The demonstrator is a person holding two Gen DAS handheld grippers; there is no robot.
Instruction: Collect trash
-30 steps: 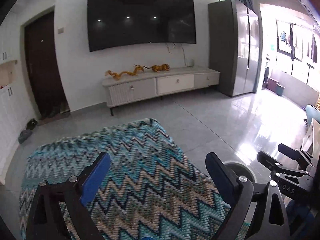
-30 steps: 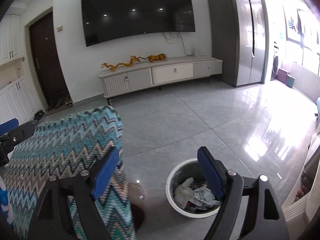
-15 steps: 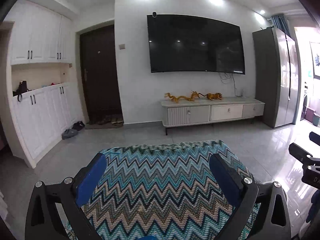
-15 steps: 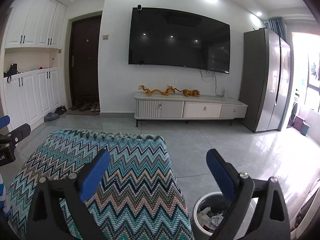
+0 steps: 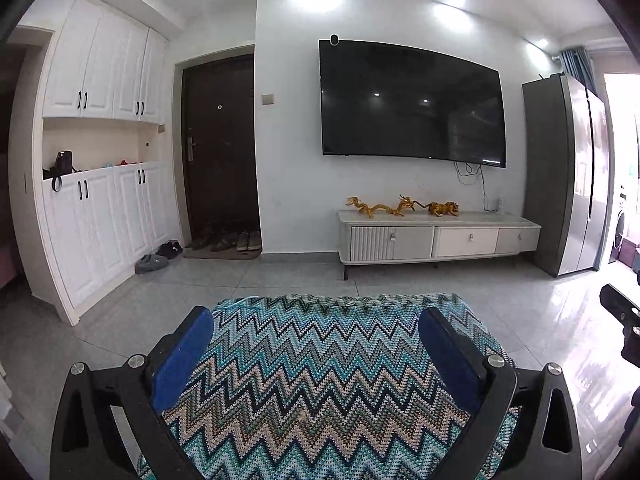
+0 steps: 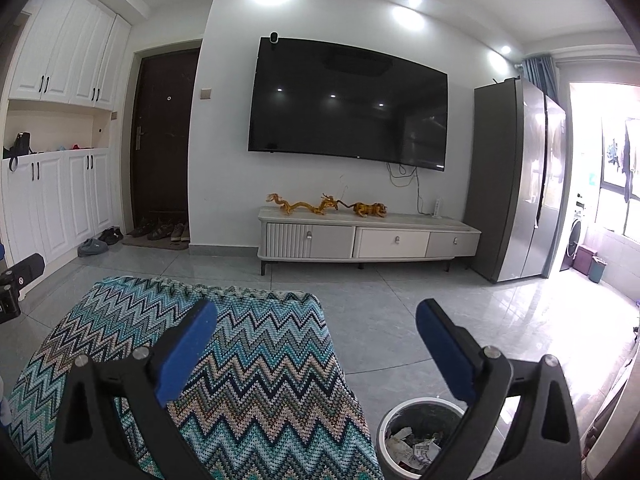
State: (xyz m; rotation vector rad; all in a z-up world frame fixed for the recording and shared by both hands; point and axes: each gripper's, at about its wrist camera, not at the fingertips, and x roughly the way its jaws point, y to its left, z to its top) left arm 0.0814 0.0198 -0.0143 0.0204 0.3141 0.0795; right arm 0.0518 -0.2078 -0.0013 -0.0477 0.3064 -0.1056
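A white round bin (image 6: 424, 402) stands on the floor at the lower right of the right wrist view, with crumpled paper trash (image 6: 416, 446) inside. My right gripper (image 6: 316, 306) hovers above and left of the bin; its jaws are opening and nothing is between them. In the left wrist view my left gripper (image 5: 314, 316) is open and empty over a table covered with a blue zigzag cloth (image 5: 320, 380). That same zigzag cloth (image 6: 260, 380) fills the lower left of the right wrist view. No loose trash shows on the cloth.
A low white TV cabinet (image 5: 440, 236) with golden figurines stands under a wall-mounted TV (image 5: 412, 104). A grey fridge (image 6: 516, 180) is at the right, and a dark door (image 5: 220, 152) with shoes (image 5: 240, 242) and white cupboards (image 5: 92, 208) at the left. Grey tiled floor (image 6: 400, 300) surrounds the table.
Both views have swung up and towards the door side. The bin slid from the middle of the right view to its lower right corner. The right jaws have spread wider.
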